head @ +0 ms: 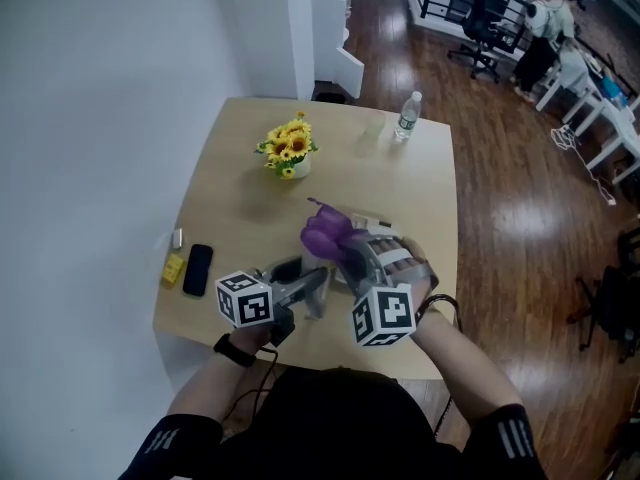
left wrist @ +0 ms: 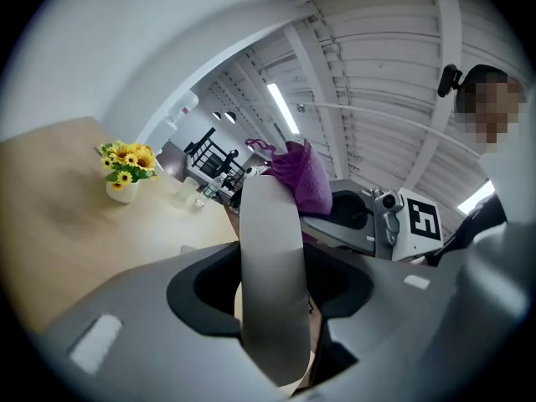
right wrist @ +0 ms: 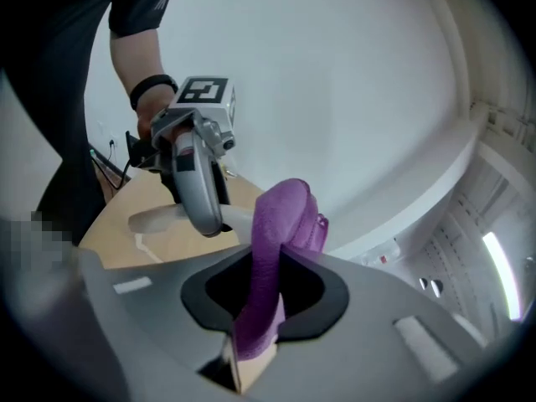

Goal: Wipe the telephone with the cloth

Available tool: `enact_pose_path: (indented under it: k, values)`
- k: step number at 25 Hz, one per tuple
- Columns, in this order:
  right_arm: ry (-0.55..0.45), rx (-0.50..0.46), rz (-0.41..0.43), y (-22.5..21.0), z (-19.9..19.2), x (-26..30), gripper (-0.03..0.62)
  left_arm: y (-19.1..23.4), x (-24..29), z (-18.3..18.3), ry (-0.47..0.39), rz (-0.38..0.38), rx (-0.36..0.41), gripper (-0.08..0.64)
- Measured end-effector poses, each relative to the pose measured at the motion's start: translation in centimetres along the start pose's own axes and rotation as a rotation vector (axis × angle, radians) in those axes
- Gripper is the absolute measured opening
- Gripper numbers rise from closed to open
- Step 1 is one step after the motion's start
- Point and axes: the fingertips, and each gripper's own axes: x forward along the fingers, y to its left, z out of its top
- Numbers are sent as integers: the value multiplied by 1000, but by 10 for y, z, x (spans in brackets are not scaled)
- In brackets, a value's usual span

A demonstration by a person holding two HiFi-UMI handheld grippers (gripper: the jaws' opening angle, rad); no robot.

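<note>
Pale wooden counter (head: 240, 203), square with rounded corners. On it: yellow sunflowers in a white pot (head: 288, 150), clear plastic water bottle (head: 406, 116), black smartphone (head: 198, 268), small yellow block (head: 174, 268).

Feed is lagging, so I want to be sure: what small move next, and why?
Probably draw the cloth in the right gripper along the handset: the left gripper is shut on that handset, and the purple cloth sits by its far end.

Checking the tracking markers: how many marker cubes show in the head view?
2. One marker cube rides on the left gripper, the other on the right gripper, side by side before the person. None looks hidden.
</note>
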Motion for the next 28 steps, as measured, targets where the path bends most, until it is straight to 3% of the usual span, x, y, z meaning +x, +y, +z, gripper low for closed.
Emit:
enact_pose_path:
  k: [3, 5, 9, 15, 21, 25, 28]
  values:
    - [-11, -27, 53, 26, 6, -3, 64, 1, -5, 1, -6, -7, -2, 213]
    - [-37, -14, 62, 34, 9, -6, 64, -2, -6, 1, -16, -56, -34, 213]
    - [-139, 141, -1, 3, 13, -24, 64, -29, -11, 9, -61, -282, -173, 213]
    - [-185, 293, -60, -39, 6, -35, 64, -73, -13, 23, -99, -526, -169, 213]
    - [-232, 307, -25, -26, 22, -42, 64, -81, -17, 39, -193, -618, -228, 213]
    - [-242, 230, 10, -15, 32, -49, 64, -80, -21, 40, -202, -639, -252, 213]
    - [-238, 132, 99, 7, 36, -53, 63, -71, -23, 42, -218, -626, -267, 213]
